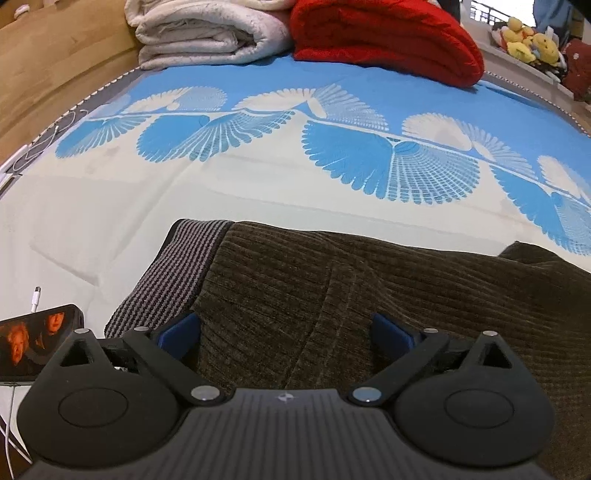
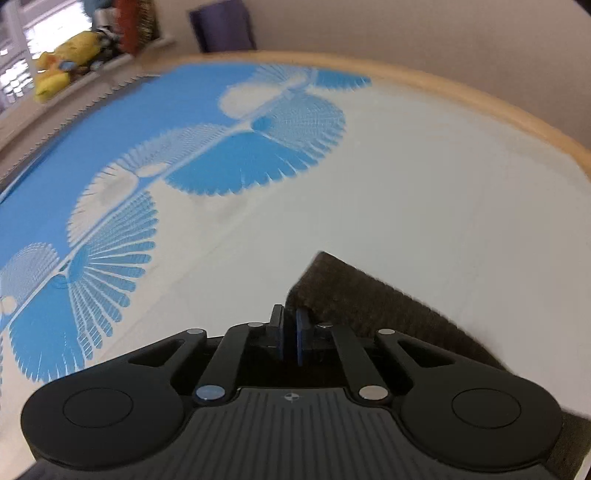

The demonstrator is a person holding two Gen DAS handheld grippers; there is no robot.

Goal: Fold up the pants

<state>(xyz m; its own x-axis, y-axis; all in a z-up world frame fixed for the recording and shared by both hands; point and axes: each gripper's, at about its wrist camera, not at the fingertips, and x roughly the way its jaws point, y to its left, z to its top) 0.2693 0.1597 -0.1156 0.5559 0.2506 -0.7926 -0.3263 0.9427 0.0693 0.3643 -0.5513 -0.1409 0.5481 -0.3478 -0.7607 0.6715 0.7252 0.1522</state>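
Observation:
Dark brown corduroy pants [image 1: 332, 288] lie flat on the bed sheet [image 1: 147, 206], their grey striped waistband [image 1: 173, 273] at the left end. My left gripper [image 1: 284, 332] hovers just over the pants beside the waistband. Its blue pads are spread wide with nothing pinched between them. In the right wrist view a corner of the pants [image 2: 388, 306] reaches out over the white sheet [image 2: 406, 184]. My right gripper [image 2: 290, 332] has its pads nearly together on the fabric edge at that corner.
A phone [image 1: 33, 339] with a lit screen and a white cable [image 1: 36, 295] lie left of the pants. Folded white [image 1: 207, 33] and red [image 1: 388, 37] blankets sit at the far end. Yellow plush toys [image 1: 528, 40] rest on a ledge. A wooden bed rim [image 2: 480, 99] curves at right.

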